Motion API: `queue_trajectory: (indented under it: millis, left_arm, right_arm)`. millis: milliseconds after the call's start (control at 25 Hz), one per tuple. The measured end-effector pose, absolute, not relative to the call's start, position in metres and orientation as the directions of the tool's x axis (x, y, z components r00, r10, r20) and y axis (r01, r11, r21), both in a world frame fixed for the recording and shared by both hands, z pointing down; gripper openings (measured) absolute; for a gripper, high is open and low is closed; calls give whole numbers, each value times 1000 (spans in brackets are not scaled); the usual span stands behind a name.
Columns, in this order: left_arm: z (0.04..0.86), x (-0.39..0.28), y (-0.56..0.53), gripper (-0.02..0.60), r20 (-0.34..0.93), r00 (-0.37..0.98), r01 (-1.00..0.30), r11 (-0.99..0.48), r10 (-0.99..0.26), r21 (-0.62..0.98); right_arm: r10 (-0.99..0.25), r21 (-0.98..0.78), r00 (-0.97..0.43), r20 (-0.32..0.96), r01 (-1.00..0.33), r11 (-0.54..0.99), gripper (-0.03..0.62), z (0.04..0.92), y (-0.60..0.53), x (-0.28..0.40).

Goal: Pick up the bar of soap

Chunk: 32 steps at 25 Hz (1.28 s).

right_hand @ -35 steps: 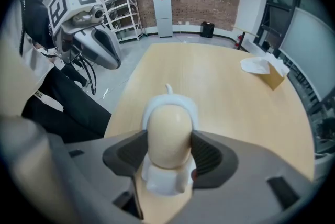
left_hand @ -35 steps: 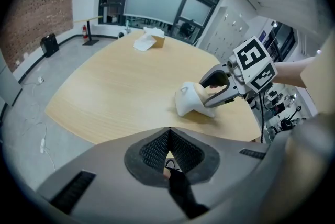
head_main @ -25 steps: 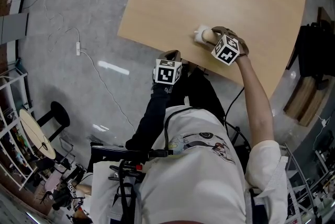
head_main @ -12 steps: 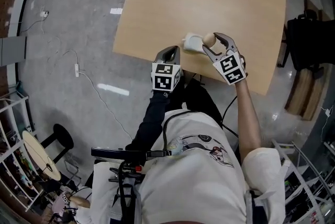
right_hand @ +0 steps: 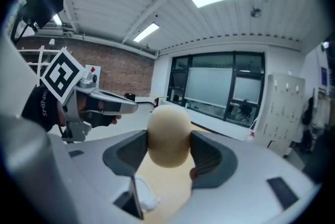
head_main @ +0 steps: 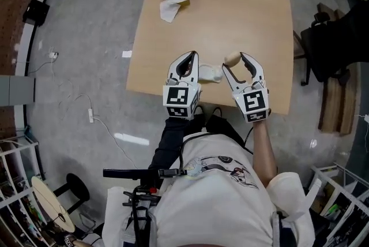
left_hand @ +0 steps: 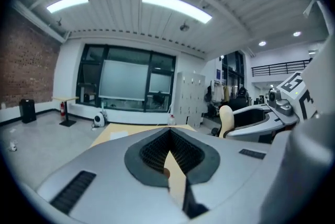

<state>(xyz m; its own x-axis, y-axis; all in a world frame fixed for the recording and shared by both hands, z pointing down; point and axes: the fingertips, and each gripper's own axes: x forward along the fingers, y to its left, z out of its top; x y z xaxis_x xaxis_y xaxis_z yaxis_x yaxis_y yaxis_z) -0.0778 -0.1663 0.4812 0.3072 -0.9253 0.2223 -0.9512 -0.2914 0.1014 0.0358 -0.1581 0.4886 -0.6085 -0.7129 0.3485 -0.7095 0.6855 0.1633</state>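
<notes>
The bar of soap (right_hand: 168, 135) was clamped in the right gripper (head_main: 233, 61), just above the near edge of the bench (head_main: 242, 3). The left gripper (head_main: 188, 56) was closed on nothing. The rounded, probably slippery bar would best be raised slowly under even pressure.

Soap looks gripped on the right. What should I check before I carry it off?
1. Right gripper shut on the bar of soap: ok, both pads press its sides.
2. Grip centred: ok, the soap sits midway between the pads.
3. Soap off the table: ok, the tabletop shows beneath it.
4. Left gripper out of the way: ok, shut, empty, off to the side.
5. White object clear of the soap: cannot tell; it lies on the table between the grippers.
</notes>
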Motion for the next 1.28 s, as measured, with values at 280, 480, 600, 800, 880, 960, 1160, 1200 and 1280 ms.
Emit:
queue_trajectory:
  millis: [280, 480, 600, 800, 880, 960, 1160, 1200, 1280]
  left_arm:
    - [415, -61, -171, 5, 70, 334, -942, -331, -940, 53]
    - [391, -55, -184, 5, 13, 346, -938, -346, -938, 23]
    - [379, -54, -184, 5, -6, 348, -938, -348, -938, 7]
    - [366, -59, -187, 5, -44, 348, -937, -348, -936, -24]
    - [365, -62, -187, 5, -51, 345, -939, -344, -937, -29]
    - [363, -63, -189, 5, -58, 340, -940, -339, -939, -28]
    - [355, -56, -194, 5, -70, 336, -942, -335, -939, -24]
    - [353, -55, -194, 5, -74, 335, -942, -334, -939, -27]
    - [350, -56, -196, 5, -80, 335, -942, -333, -939, -34]
  right_arm:
    - [-818, 206, -549, 170, -792, 574, 244, 411, -163, 55]
    - [-845, 192, -527, 94, -823, 535, 244, 389, -170, 66]
    - [-852, 189, -518, 78, -831, 523, 244, 378, -169, 70]
    - [-860, 206, -509, 28, -839, 504, 244, 363, -173, 68]
    - [-859, 207, -512, 14, -839, 503, 244, 358, -172, 66]
    - [-855, 211, -519, 2, -835, 507, 244, 355, -172, 64]
    - [-845, 213, -534, -16, -828, 519, 244, 349, -177, 64]
    - [-844, 213, -536, -20, -827, 520, 244, 347, -177, 63]
    - [-839, 215, -543, -29, -823, 525, 244, 343, -179, 60]
